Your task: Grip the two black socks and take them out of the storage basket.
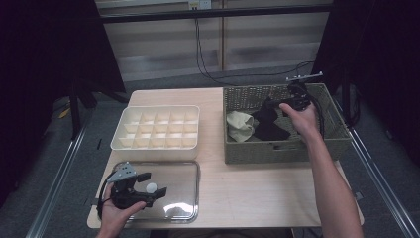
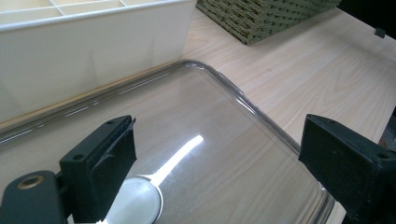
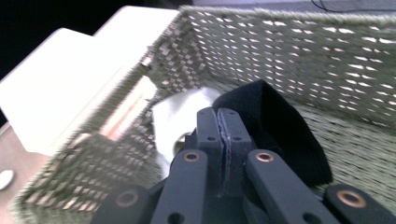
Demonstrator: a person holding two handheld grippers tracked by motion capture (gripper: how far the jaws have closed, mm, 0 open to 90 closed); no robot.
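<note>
your right gripper (image 1: 277, 103) sits inside the woven basket (image 1: 282, 148), jaws pressed together on the black cloth (image 1: 270, 125). your left gripper (image 1: 153, 184) hovers over the clear tray (image 1: 190, 198) on the surface, jaws wide apart, holding nothing.

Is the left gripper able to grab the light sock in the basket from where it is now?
Probably not from there. The left gripper hovers open over the clear lid at the table's near left, while the light sock lies inside the woven basket on the far right, behind its wall.
</note>
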